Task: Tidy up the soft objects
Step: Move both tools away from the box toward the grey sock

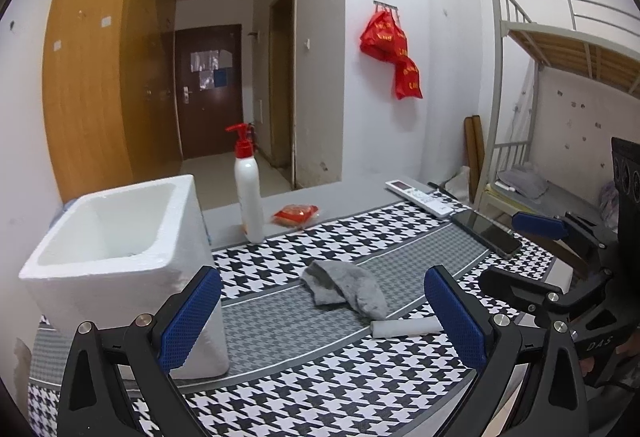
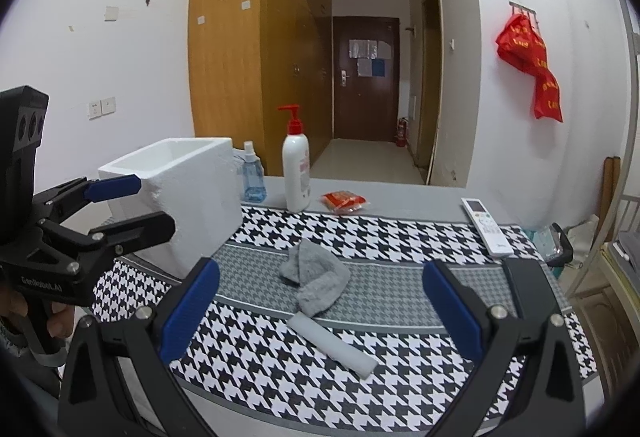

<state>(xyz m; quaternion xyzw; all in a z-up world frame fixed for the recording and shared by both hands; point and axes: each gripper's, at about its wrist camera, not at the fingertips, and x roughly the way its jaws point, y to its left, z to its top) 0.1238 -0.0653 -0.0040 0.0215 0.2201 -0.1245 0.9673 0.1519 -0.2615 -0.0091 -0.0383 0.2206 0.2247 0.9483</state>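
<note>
A crumpled grey sock (image 1: 346, 289) (image 2: 314, 279) lies on the houndstooth table mat (image 1: 304, 389) (image 2: 280, 357). A white foam strip (image 1: 404, 327) (image 2: 332, 343) lies just in front of it. A white foam box (image 1: 120, 257) (image 2: 180, 193) stands open on the left. My left gripper (image 1: 324, 321) is open and empty, above the mat in front of the sock; it also shows in the right wrist view (image 2: 128, 205) beside the box. My right gripper (image 2: 320, 313) is open and empty, near the sock and strip; it also shows in the left wrist view (image 1: 516, 249).
A white pump bottle (image 1: 249, 189) (image 2: 297, 165), a red packet (image 1: 296, 215) (image 2: 345, 202), a remote control (image 1: 420, 196) (image 2: 486, 227) and a phone (image 1: 486, 233) lie at the back. A blue spray bottle (image 2: 253, 175) stands behind the box. A bunk bed (image 1: 560, 85) is at the right.
</note>
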